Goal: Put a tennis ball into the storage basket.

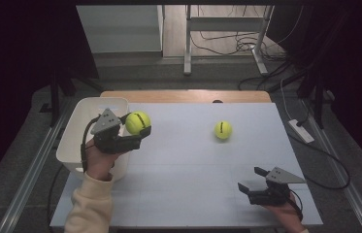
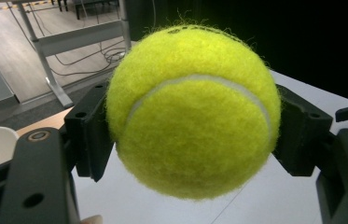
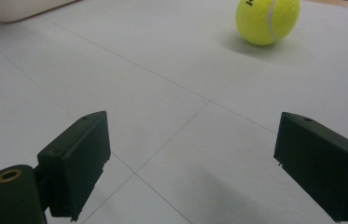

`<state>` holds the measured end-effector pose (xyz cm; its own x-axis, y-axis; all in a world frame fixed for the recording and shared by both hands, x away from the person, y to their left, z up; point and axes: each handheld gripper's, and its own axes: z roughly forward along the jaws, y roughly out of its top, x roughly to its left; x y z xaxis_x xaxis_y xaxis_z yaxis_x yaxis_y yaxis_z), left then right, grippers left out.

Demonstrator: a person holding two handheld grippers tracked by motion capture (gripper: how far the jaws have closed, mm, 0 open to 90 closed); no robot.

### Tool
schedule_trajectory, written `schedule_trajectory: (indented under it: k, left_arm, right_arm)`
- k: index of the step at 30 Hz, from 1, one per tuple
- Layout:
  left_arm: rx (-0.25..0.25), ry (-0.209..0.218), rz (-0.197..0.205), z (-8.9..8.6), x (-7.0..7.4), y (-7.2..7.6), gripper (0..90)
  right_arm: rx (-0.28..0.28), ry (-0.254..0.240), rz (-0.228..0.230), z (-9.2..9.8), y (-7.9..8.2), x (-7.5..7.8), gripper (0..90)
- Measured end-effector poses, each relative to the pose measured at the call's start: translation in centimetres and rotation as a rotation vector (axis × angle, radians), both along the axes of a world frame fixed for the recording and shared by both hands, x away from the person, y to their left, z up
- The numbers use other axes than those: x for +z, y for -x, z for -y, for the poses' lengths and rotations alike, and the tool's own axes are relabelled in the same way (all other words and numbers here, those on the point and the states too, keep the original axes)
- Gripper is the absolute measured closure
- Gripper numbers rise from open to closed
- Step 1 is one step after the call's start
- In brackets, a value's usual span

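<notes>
My left gripper [image 1: 137, 126] is shut on a yellow tennis ball [image 1: 137, 122], held above the table beside the right rim of a white bin [image 1: 74, 127]. In the left gripper view the ball [image 2: 193, 112] sits squeezed between both black pads [image 2: 90, 135]. A second tennis ball [image 1: 222, 129] lies on the white table, right of centre; in the right gripper view this ball [image 3: 267, 19] is at the top. My right gripper [image 1: 252, 178] rests near the table's front right, open, with nothing between its fingers [image 3: 76, 161].
The white bin stands at the table's left edge. A wooden strip [image 1: 186, 95] runs along the far edge. Beyond it are a metal desk frame [image 1: 227, 29] and cables on the floor. A power strip [image 1: 301, 130] lies right of the table.
</notes>
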<state>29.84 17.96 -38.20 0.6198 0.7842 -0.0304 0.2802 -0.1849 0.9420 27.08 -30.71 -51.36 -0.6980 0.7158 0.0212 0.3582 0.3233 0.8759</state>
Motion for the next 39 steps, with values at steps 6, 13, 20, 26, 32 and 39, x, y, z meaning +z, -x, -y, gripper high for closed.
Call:
schedule_trajectory:
  k: [6, 13, 20, 26, 32, 39]
  left_arm:
    - [0.021, 0.003, 0.006, -0.5, 0.1, 0.1, 26.4]
    - [0.047, 0.013, 0.01, -1.2, 0.2, 0.2, 26.4]
    - [0.076, 0.02, 0.009, -2.0, 0.2, 0.0, 26.4]
    - [0.099, 0.024, 0.01, -2.5, 0.3, 0.1, 26.4]
    - [0.115, 0.042, 0.005, -3.0, 0.5, -0.1, 26.4]
    - [0.141, 0.032, -0.009, -3.5, 0.6, -0.6, 26.4]
  right_arm:
    - [0.0, 0.0, 0.0, 0.0, 0.0, 0.0, 10.6]
    - [-0.001, 0.001, 0.0, 0.0, 0.0, 0.0, 10.6]
    - [-0.002, -0.001, 0.001, 0.0, 0.0, 0.0, 10.6]
    - [-0.003, 0.0, 0.001, 0.0, 0.0, 0.0, 10.7]
    - [-0.011, -0.001, 0.001, 0.1, 0.0, 0.0, 10.6]
    - [-0.017, -0.006, 0.001, 0.2, 0.0, 0.0, 10.6]
